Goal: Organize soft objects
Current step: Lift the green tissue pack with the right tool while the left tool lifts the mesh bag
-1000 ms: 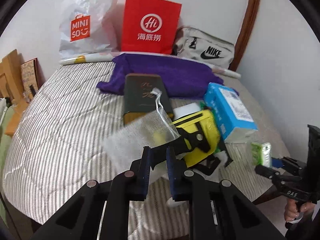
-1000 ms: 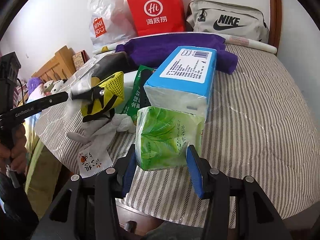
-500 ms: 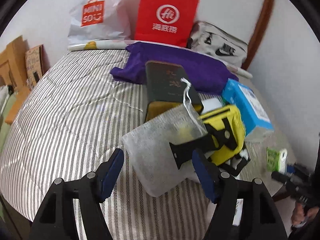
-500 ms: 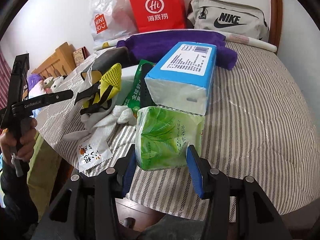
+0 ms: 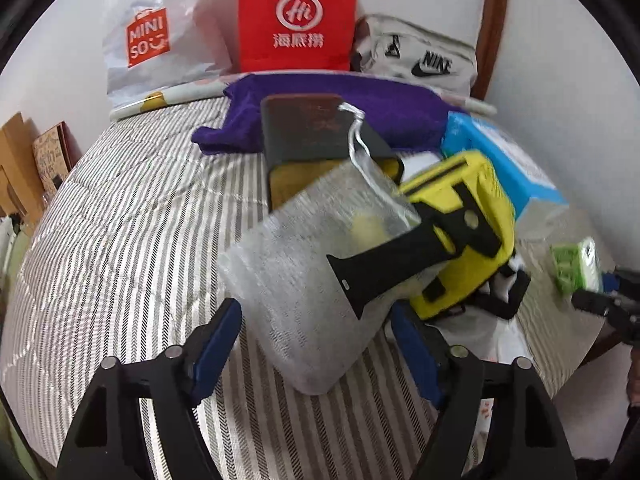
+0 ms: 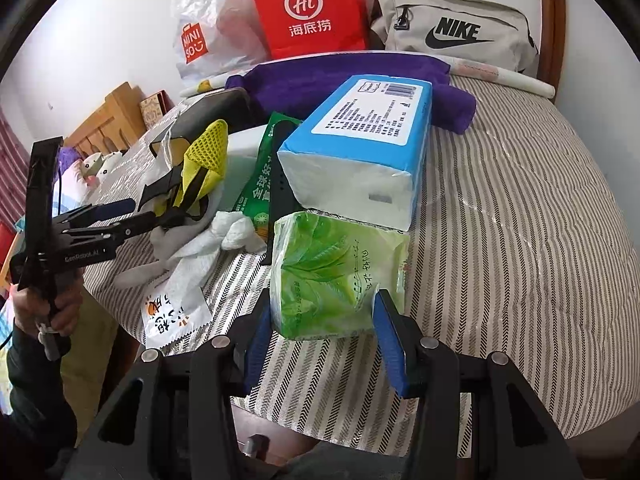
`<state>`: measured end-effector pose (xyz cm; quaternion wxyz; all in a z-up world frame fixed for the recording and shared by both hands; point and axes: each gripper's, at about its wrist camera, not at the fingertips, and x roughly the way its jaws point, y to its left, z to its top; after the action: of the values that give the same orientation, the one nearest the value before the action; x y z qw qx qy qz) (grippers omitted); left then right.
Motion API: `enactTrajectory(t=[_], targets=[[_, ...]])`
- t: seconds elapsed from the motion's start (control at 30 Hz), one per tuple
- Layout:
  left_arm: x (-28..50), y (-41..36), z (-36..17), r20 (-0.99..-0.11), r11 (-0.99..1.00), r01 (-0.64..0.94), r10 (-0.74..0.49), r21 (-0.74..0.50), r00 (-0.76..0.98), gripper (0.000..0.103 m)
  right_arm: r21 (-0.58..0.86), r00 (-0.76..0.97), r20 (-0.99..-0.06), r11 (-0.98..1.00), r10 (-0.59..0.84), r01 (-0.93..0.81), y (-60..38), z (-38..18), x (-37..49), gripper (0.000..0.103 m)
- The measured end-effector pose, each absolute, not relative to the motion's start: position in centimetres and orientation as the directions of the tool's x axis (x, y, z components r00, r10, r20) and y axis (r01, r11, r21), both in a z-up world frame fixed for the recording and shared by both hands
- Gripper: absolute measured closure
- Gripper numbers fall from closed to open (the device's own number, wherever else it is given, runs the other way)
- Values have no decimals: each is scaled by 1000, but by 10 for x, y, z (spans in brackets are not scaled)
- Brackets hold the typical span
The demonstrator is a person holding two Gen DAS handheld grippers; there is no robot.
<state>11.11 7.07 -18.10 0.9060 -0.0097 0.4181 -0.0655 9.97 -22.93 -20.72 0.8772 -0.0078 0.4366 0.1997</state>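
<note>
My left gripper (image 5: 316, 344) is open, its blue fingers on either side of a grey mesh drawstring pouch (image 5: 316, 276) that lies on the striped bed and against a yellow and black pouch (image 5: 468, 232). A black strap (image 5: 384, 268) lies across both. My right gripper (image 6: 324, 336) is shut on a green tissue pack (image 6: 336, 272) near the bed's front edge. The left gripper (image 6: 108, 220) also shows in the right wrist view at the left.
A blue tissue pack (image 6: 360, 148), a purple towel (image 5: 332, 108), a dark box (image 5: 316, 132), a white cloth (image 6: 204, 248) and a green snack packet (image 6: 264, 176) lie on the bed (image 5: 120, 240). Bags (image 5: 296, 16) stand against the back wall.
My left gripper has opened and let go of the mesh pouch, which now lies between the spread fingers. The right gripper still holds the green pack in place.
</note>
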Motion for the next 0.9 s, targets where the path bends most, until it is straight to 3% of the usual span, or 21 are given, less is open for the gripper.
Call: enactTrajectory(t=[0.03,0.33,0.9], targets=[[111,72,-181,-756,991,110,-130,-77,642,54,160,538,-770,920,343,-357,-229,-207,99,54],[111,73,-186,-758,989,128,-137,-71,638,91,150,542,-771,922,335,-356,-227,-207,103,54],[75,94,-133,-658,991,68,-125,-111,743,95,159,571,-750,929,334,-335,-237,-198,90,54]])
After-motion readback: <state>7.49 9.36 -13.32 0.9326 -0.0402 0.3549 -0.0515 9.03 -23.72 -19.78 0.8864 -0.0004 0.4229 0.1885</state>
